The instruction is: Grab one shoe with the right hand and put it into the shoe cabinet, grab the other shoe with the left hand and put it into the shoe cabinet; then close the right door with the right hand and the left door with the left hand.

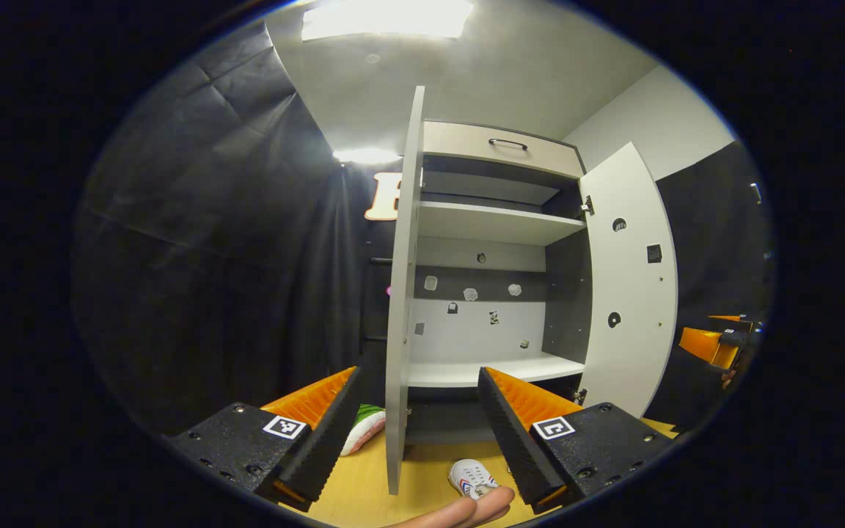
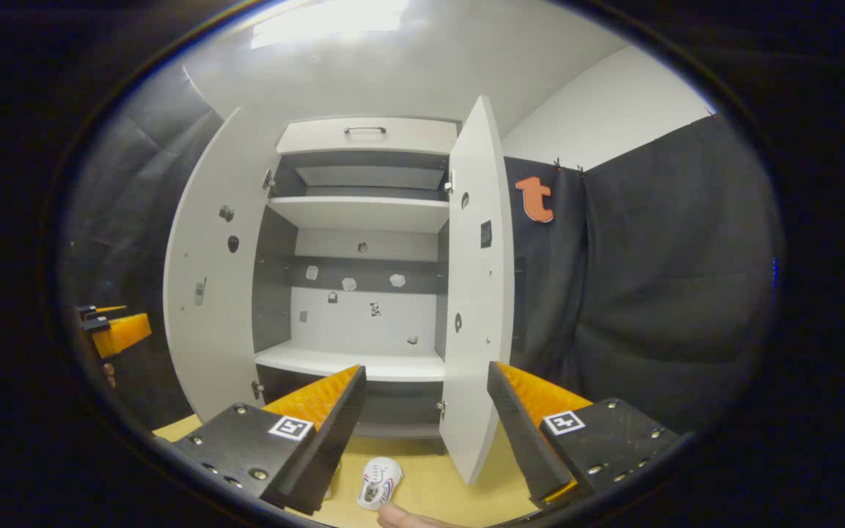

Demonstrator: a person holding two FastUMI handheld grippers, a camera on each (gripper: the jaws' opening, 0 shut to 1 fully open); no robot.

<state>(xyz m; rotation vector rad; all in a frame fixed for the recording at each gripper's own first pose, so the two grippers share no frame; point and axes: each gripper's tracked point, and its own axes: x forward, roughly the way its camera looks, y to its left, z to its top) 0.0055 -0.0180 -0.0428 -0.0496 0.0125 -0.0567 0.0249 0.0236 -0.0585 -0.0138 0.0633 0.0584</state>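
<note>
Down on the wooden floor (image 1: 364, 491), a white shoe (image 1: 472, 478) with red and blue stripes lies in front of the shoe cabinet (image 1: 492, 220), just beside the left gripper's (image 1: 416, 433) right-hand finger as the left gripper view shows it. The same shoe appears in the right gripper view (image 2: 380, 482), low between the fingers of the right gripper (image 2: 426, 429). A second shoe (image 1: 364, 429), white with a green patch, rests farther left on the floor, partly hidden behind the edge of the left door (image 1: 402, 308). A person's fingertip (image 1: 466, 510) shows at the bottom of the left gripper view, near the striped shoe.

Both cabinet doors stand open. The right door (image 2: 477, 293) swings out toward the right gripper, and the left door is seen nearly edge-on from the left gripper. Inside, the lower shelf (image 2: 349, 361) and upper shelf (image 2: 364, 213) are bare, with a drawer (image 2: 367, 136) and its handle above them.

Both grippers have their jaws spread wide and hold nothing. The right gripper also appears at the far right of the left gripper view (image 1: 719, 341), and the left one at the far left of the right gripper view (image 2: 111, 330).
</note>
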